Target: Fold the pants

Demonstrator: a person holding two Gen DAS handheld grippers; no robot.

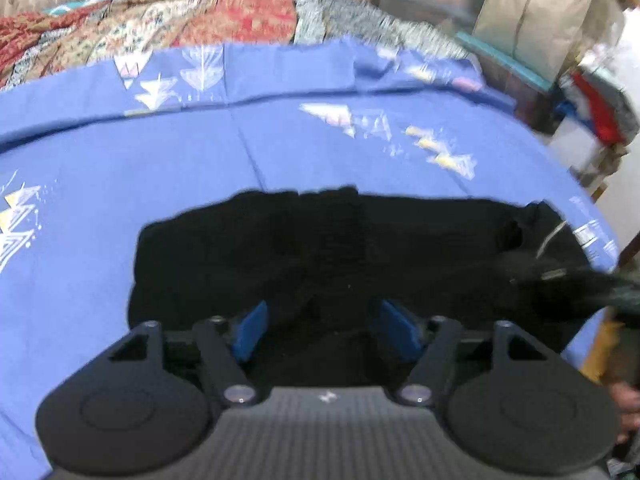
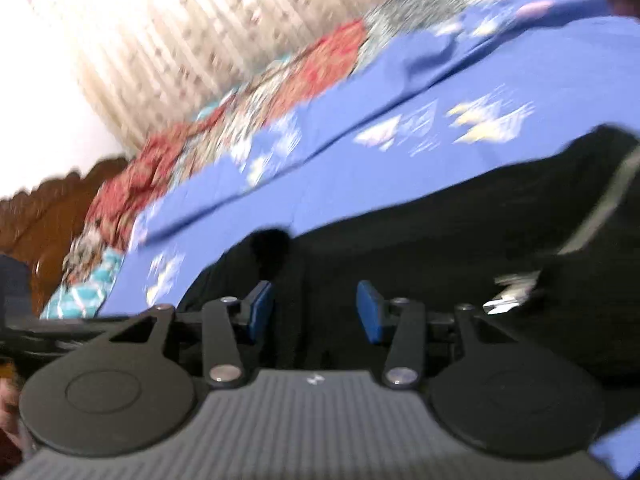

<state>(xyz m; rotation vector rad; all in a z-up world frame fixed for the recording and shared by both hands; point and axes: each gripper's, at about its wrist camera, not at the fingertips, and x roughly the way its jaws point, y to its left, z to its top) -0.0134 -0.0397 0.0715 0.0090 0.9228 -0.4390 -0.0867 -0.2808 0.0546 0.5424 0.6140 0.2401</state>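
A blue patterned bedsheet [image 1: 120, 184] is spread beneath, a quilt [image 1: 192, 24] bunched beyond. The left gripper [image 1: 320, 324] is held released, nothing pinched; the black pants [image 1: 320, 240] lie just ahead, long axis crosswise. The right gripper [image 2: 316, 312], likewise unclenched, is poised over the same cloth, seemingly equally near.

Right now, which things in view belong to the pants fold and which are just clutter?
Job:
- black pants
- left gripper, open
- right gripper, open
- blue bedsheet, work surface

Lying about:
- patterned quilt
- curtain
- clothes pile
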